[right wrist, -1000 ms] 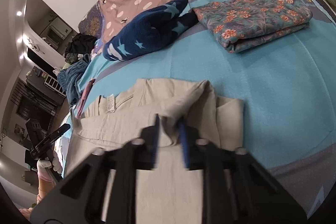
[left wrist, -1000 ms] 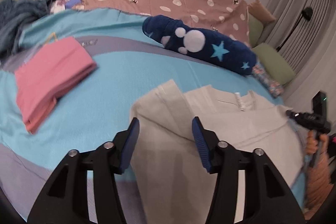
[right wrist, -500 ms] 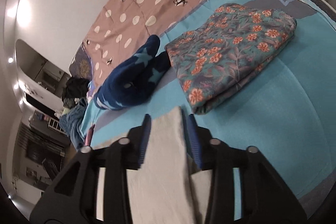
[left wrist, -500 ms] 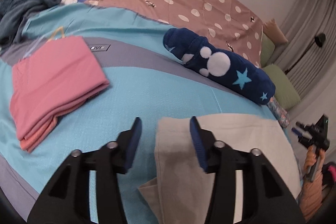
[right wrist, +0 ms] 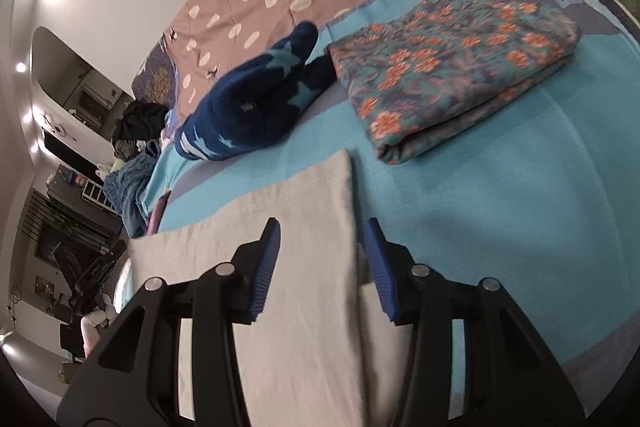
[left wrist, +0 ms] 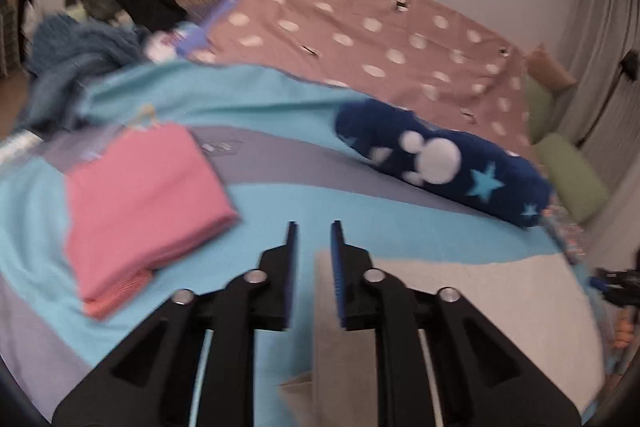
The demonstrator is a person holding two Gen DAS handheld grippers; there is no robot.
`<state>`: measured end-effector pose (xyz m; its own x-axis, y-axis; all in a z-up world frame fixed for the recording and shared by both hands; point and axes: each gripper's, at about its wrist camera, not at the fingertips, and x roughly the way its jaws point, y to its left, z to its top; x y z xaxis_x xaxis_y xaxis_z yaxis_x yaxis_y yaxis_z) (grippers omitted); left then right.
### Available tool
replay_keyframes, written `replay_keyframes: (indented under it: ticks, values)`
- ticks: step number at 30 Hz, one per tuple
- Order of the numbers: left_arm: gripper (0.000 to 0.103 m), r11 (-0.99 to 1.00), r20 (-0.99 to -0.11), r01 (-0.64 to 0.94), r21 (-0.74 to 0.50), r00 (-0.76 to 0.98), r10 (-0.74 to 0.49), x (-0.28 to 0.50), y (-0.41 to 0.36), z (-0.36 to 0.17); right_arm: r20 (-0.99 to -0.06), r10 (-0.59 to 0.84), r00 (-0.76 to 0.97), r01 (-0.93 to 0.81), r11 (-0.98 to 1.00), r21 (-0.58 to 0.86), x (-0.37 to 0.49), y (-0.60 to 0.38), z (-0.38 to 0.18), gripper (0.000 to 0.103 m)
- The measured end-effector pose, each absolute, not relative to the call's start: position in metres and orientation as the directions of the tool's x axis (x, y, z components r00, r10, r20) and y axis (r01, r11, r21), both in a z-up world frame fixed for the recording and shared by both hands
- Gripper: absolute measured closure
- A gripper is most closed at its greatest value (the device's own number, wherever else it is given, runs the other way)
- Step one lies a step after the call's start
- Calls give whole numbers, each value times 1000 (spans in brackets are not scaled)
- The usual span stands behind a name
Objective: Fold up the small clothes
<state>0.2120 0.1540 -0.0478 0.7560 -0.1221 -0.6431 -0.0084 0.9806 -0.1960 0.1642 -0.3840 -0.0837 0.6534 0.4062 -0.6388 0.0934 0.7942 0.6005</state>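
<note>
Since half a second ago, the left hand-held gripper (left wrist: 313,247) has narrowed to a small gap and its fingers hold nothing; the corner of the beige shirt (left wrist: 460,307) lies just at 3 o'clock of that gap. On the other side, the right hand-held gripper (right wrist: 322,255) has spread wide, with the shirt (right wrist: 304,251) edge lying flat between its fingers, not pinched. The shirt rests folded on the bed (right wrist: 500,211). A pink pile (left wrist: 144,195) lies at 10 o'clock, a navy plush (left wrist: 436,159) at 1 o'clock, and a floral pile (right wrist: 452,67) at 1 o'clock in the right view.
</note>
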Motion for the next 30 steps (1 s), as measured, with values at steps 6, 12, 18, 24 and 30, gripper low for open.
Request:
replay_keyframes:
  ticks: [6,12,18,24,30]
  values:
    - [57,951,-619,226,-210,722,-309,172,68,-10,-662,401,633,98,807,583,127,-410,-97,64]
    - [52,749,-696,587,-309,397,-598,128,-99,-33,-622,473,624,35,778,627,110,-415,-117,75]
    - [52,587,-771,745,-318,158,-617,86,-222,-77,-583,564,584,-23,730,683,114,-416,-127,75]
    - [50,548,-817,777,-309,78,-572,66,-255,-103,-649,565,510,-85,784,615,149,-402,-125,77]
    - [49,546,-828,779,-307,64,-558,59,-263,-105,-552,546,630,-83,754,651,156,-408,-116,101]
